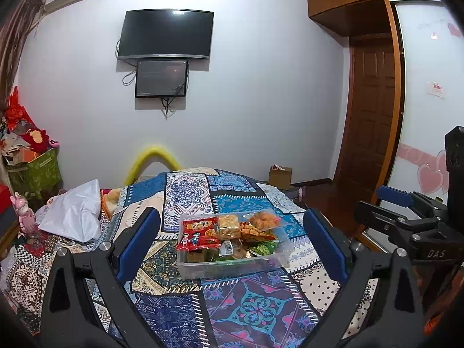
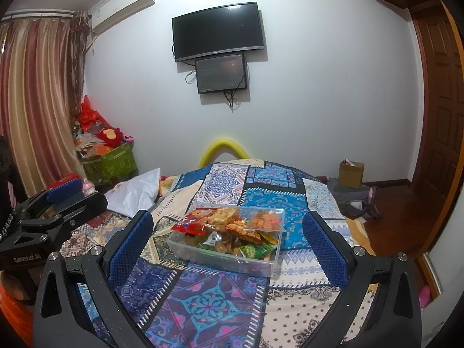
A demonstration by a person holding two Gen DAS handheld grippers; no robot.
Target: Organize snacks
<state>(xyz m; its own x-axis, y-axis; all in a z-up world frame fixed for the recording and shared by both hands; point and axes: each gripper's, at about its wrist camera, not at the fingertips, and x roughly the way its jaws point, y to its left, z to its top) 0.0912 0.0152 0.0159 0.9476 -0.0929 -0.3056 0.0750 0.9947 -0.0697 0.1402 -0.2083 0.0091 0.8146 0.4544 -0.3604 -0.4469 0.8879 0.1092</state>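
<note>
A clear plastic bin (image 1: 232,256) packed with snack packets is seen resting on the patchwork bedspread (image 1: 246,304), near the middle of the bed. A red packet (image 1: 198,233) lies at its left end, fried golden snacks (image 1: 262,220) in clear bags toward the far right, and green pea packets (image 1: 264,248) at the near right. No loose snack is seen on the spread around it.

The left gripper (image 1: 232,242) is held back from the bin, its jaws released and spread wide with nothing between them. The right gripper (image 2: 229,245) is likewise held short of the bin, jaws parted and empty.

The sorting is judged to be finished or nearly so, since all visible packets already sit inside. If anything is left, a packet standing proud of the rim would need to be pressed down, or the bin carried off, which would call for a grip on each short wall.

The striped curtain (image 2: 32,101) and the air conditioner (image 2: 124,3) are shown fully only in the right wrist view; the wardrobe's sliding door (image 1: 426,87) with pink hearts is shown only in the left one.
</note>
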